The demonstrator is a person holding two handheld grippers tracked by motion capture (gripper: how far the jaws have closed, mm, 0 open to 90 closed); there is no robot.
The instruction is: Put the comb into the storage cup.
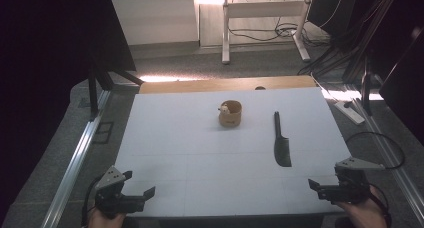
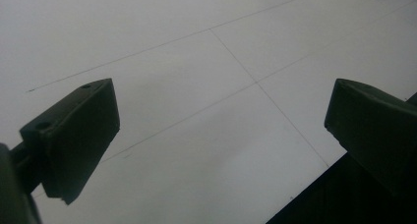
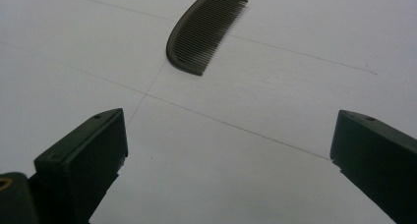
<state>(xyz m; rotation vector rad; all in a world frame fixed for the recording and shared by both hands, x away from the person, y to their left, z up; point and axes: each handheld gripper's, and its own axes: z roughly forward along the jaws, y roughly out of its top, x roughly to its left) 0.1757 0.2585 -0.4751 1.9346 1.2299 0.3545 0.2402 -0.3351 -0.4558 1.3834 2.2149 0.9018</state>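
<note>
On the table (image 1: 165, 138) we see a cup (image 1: 230, 113) toward the far middle, with something small inside it that we cannot make out. A comb (image 1: 281, 140) lies to the right of the cup and a little nearer, well apart from it. The left gripper (image 1: 140, 193) sits at the near left corner, the right gripper (image 1: 320, 185) at the near right, just near of the comb.

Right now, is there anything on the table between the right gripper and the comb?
No. In the right gripper view, only bare white table lies between the open right gripper and the comb; the high view agrees.
</note>
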